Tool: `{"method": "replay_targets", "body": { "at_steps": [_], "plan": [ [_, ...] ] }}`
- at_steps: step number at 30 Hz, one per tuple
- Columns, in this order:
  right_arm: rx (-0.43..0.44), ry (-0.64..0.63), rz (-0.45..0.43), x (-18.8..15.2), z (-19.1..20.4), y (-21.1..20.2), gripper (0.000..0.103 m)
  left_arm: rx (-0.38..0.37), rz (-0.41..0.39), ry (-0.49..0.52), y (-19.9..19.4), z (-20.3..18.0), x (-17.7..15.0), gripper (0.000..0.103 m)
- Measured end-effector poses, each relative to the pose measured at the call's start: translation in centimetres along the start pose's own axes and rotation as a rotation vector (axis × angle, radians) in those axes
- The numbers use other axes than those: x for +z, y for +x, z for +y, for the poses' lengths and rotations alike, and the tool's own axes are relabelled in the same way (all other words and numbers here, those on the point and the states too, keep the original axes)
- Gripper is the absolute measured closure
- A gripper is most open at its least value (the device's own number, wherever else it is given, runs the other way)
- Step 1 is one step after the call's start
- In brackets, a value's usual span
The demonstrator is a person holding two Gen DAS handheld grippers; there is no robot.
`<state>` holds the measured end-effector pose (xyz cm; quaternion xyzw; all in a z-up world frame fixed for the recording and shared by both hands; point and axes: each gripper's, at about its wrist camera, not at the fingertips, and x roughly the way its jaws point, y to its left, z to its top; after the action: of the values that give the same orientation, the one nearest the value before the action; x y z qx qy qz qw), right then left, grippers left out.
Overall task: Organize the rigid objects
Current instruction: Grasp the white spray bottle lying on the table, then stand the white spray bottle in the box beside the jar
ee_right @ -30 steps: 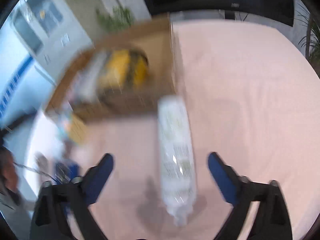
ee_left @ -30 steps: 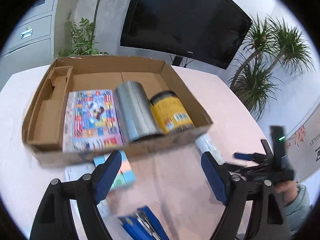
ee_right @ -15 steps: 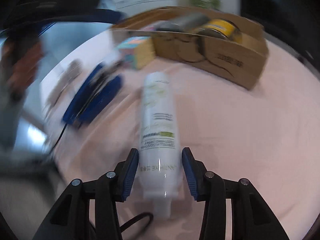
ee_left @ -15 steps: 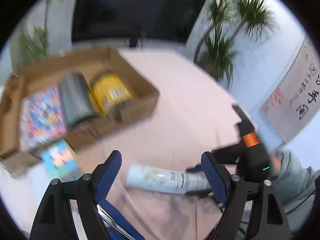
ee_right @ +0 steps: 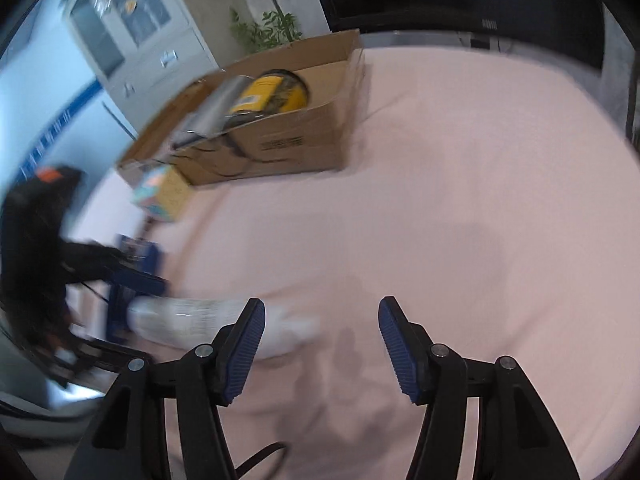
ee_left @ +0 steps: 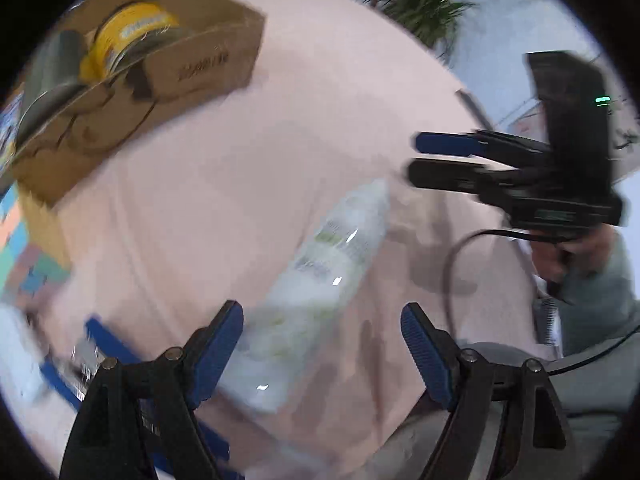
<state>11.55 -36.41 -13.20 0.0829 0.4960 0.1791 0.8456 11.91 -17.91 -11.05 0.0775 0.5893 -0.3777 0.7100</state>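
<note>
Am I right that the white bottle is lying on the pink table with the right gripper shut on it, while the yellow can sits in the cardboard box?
Not quite: the right gripper is open and holds nothing, as the right wrist view shows. The white bottle does lie on the pink table, off to the side of its fingers, and the yellow can does sit in the cardboard box.

Print on the cardboard box (ee_right: 280, 144) too blurred to read

White bottle (ee_left: 328, 276) with green print; yellow can (ee_left: 128, 40) in brown cardboard box (ee_left: 200, 68) at ten o'clock; pink table (ee_left: 280, 140).
</note>
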Motion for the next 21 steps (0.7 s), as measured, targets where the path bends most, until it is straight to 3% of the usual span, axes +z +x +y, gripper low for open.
{"method": "replay_targets", "body": {
  "at_steps": [1, 3, 4, 8, 12, 18, 21],
  "plan": [
    [0.030, 0.033, 0.016, -0.1, 0.8, 0.5, 0.045, 0.022, 0.025, -0.024, 0.3, 0.2, -0.4, 0.025],
    [0.102, 0.106, 0.074, -1.2, 1.9, 1.8, 0.045, 0.041, 0.043, -0.044, 0.4, 0.4, -0.7, 0.044],
    [0.115, 0.131, 0.095, -2.0, 2.1, 1.9, 0.045, 0.047, 0.053, -0.050, 0.5, 0.5, -0.8, 0.048],
    [0.208, 0.262, 0.147, -3.4, 3.0, 4.4, 0.044, 0.048, 0.064, -0.046, 0.9, -0.1, -1.1, 0.053],
    [0.155, 0.292, 0.113, -1.6, 3.8, 5.8, 0.050, 0.015, 0.072, -0.069, 1.5, -0.4, -1.4, 0.059],
    [0.117, 0.260, 0.105, 0.5, 4.7, 7.3, 0.054, 0.045, 0.013, -0.148, 1.0, 0.0, -0.6, 0.059],
    [0.128, 0.213, 0.047, 1.7, 4.5, 5.0, 0.056, 0.092, -0.048, -0.153, -0.5, -0.3, 0.5, 0.059]
  ]
}}
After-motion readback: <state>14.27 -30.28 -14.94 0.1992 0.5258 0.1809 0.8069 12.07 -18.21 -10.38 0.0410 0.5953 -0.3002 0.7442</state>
